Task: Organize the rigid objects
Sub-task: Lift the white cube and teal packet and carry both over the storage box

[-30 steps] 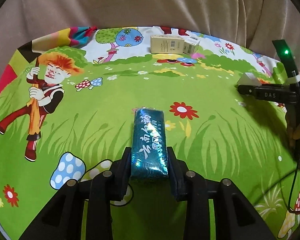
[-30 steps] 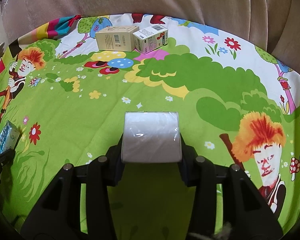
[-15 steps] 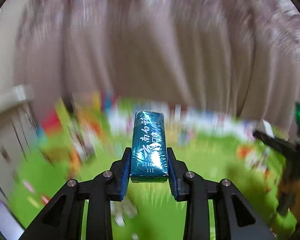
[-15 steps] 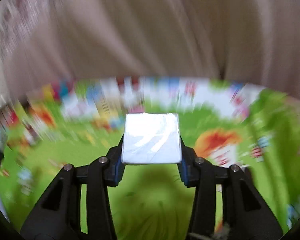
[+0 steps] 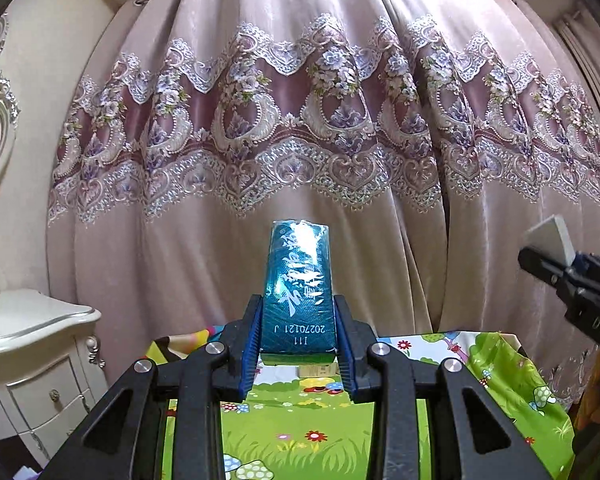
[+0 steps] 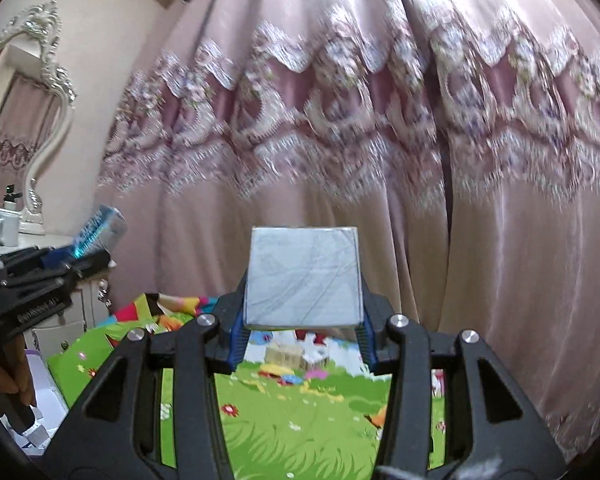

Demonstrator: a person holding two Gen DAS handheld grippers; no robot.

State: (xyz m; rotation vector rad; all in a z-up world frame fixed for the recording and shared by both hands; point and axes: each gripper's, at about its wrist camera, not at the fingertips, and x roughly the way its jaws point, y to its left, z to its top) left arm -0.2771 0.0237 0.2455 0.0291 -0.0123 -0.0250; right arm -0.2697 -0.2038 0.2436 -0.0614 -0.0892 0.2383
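My left gripper (image 5: 298, 344) is shut on a teal foil-wrapped box (image 5: 299, 292) with white script, held level in the air in front of the curtain. My right gripper (image 6: 302, 332) is shut on a white, plastic-wrapped box (image 6: 303, 278), also lifted and pointing level. Each gripper shows in the other's view: the white box (image 5: 550, 240) at the right edge of the left wrist view, the teal box (image 6: 98, 230) at the left of the right wrist view. Two small cartons (image 6: 296, 352) stand at the far edge of the cartoon-print cloth (image 6: 300, 412), mostly hidden behind the held boxes.
A pink curtain (image 5: 300, 120) with a lace band hangs right behind the cloth-covered table. A white dresser (image 5: 28, 344) with drawers stands at the left, with an ornate mirror (image 6: 32, 120) and a white mug (image 6: 8, 229) on it. A person's hand (image 6: 4, 372) grips the left tool.
Both grippers rose off the cloth and tilted up from looking down at the table to pointing level at the curtain, each still carrying its box. The cloth now fills only the bottom of both views.
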